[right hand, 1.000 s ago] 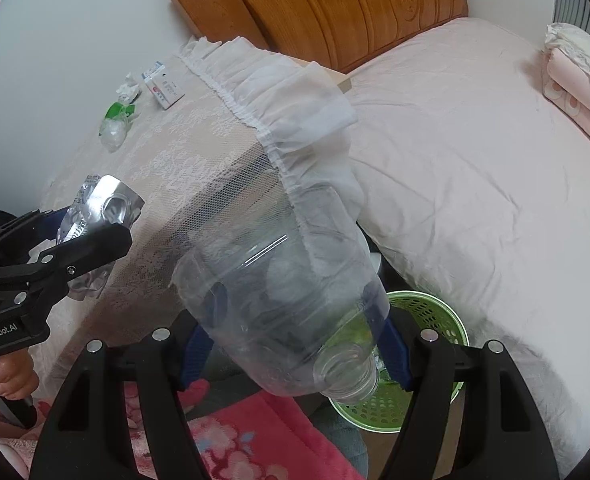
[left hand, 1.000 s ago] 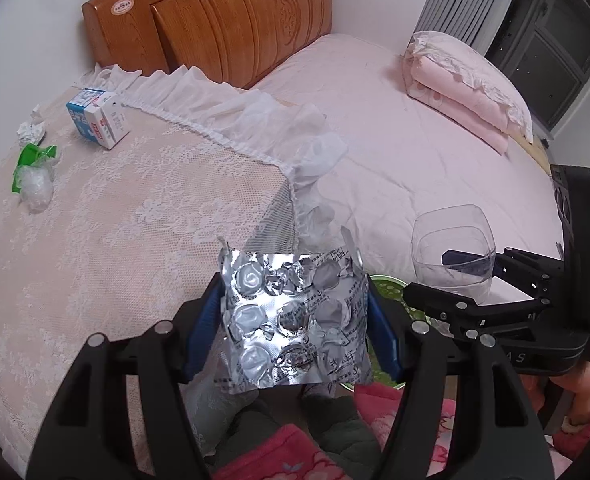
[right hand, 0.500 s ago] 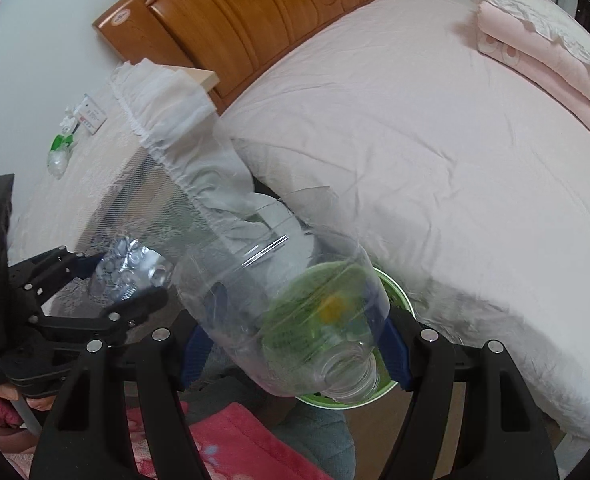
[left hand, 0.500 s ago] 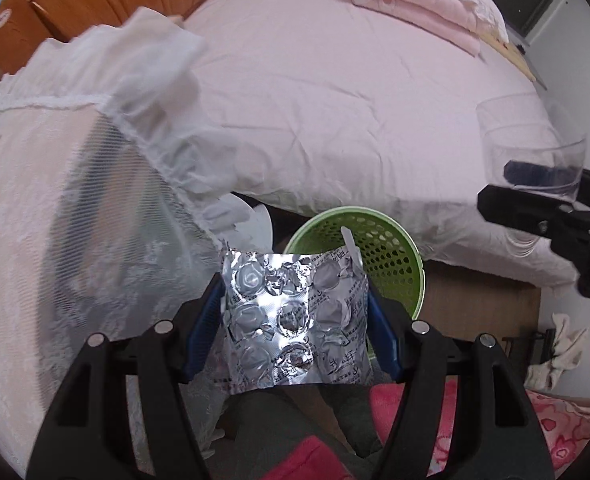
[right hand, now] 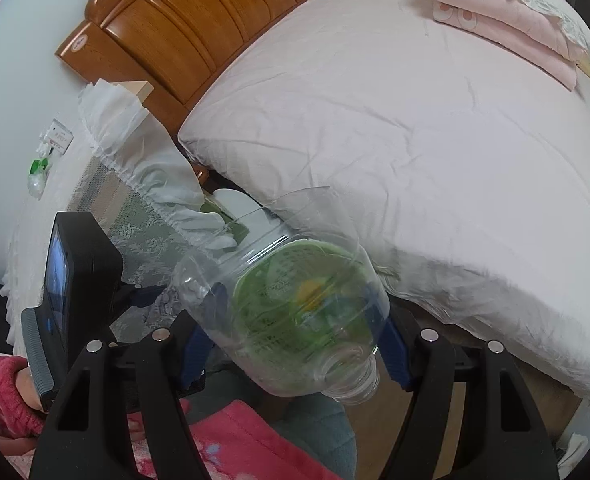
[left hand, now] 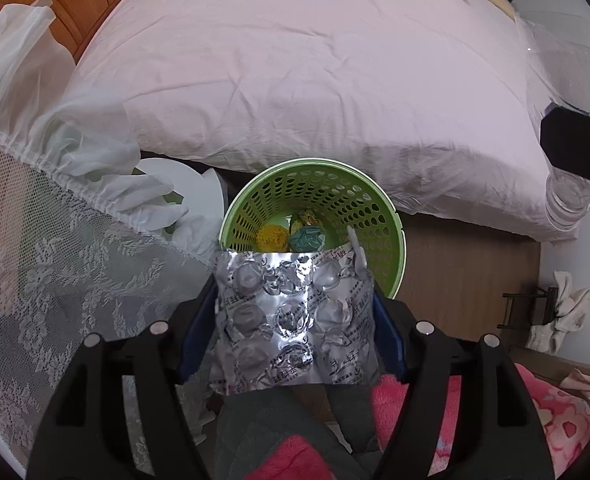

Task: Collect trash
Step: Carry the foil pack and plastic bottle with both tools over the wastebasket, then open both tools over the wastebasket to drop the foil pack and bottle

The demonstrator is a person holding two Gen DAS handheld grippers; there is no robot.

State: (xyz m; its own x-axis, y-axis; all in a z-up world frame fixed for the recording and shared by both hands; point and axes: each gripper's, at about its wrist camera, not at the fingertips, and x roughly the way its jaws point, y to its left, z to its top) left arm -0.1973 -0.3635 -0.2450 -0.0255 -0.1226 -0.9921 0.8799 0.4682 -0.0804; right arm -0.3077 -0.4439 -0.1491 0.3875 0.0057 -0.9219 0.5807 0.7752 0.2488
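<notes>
Left gripper (left hand: pixel 295 320): your jaws just eased wider, blister pack (left hand: pixel 291 316) between them, above green basket (left hand: pixel 391 248).
Right gripper (right hand: pixel 295 336): you clamp clear bottle (right hand: pixel 287 320), centre frame.

Foil blister pack (left hand: pixel 293 320) above green basket (left hand: pixel 391 240)

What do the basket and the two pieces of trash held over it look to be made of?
Basket: green moulded plastic, matte, perforated wall. Blister pack between the left gripper's pads: silvery crinkled foil, glinting, burst pockets, likely a plastic layer beneath. Cut bottle: clear thin plastic, glossy, basket visible through it.
</notes>
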